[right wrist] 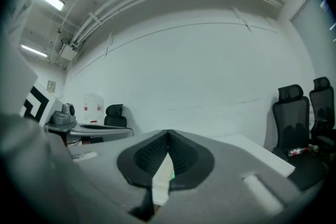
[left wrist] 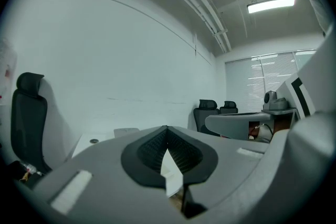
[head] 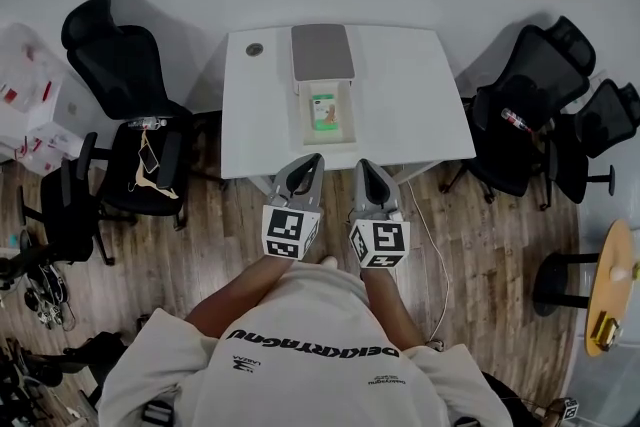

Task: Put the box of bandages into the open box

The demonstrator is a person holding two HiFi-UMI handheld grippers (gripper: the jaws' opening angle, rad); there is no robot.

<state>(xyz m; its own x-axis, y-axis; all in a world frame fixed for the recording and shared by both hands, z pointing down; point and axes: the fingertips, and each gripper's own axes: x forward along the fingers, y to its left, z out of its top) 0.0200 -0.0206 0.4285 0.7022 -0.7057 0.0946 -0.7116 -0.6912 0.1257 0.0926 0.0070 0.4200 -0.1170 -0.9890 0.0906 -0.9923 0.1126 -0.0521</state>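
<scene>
Tabletop (head: 410,105) holds the bandage box (head: 323,109) inside the open box (head: 346,123), beyond left tool (head: 306,162) and right tool (head: 368,165), both closed, empty.

One white table (head: 400,105). One open box (head: 330,138), with one box of bandages (head: 323,109) in it. Four black office chairs: two on the left, the rear left chair (head: 125,65) and the front left chair (head: 62,215), and two on the right, the inner right chair (head: 530,85) and the outer right chair (head: 605,130). One round wooden table (head: 612,275). Two grippers, the left gripper (head: 308,159) and the right gripper (head: 367,164). One person (head: 300,355)
</scene>
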